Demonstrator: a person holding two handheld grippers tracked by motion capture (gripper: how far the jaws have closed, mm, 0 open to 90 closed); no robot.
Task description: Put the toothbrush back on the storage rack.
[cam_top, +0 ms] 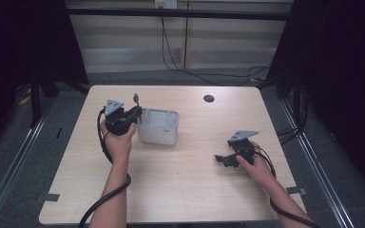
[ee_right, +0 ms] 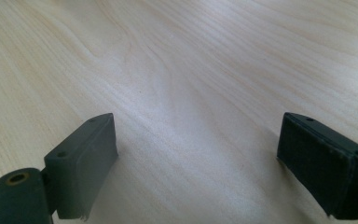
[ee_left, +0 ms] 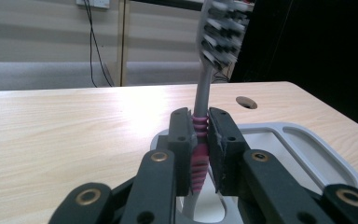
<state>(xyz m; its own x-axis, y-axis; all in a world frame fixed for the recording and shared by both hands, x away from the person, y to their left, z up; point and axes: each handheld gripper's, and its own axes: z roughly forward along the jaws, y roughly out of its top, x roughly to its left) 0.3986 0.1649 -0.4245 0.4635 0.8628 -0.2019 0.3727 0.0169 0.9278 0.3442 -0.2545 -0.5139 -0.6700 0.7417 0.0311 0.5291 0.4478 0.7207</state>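
Pale wooden surface [cam_top: 180, 180] in a dim room, cables trailing down the far wall. Upright toothbrush [ee_left: 204, 93], grey handle with pink ribbed grip, bristles at top, clamped at the grip between the left tongs [ee_left: 200, 140], lower end inside a white holder [cam_top: 158, 126] left of centre. Holder just beside the left hand [cam_top: 118, 142]. Well apart at the right, right tongs [ee_right: 196, 158] spread wide, holding nothing, low over bare wood. Small dark round hole [cam_top: 208, 99] near the far edge.
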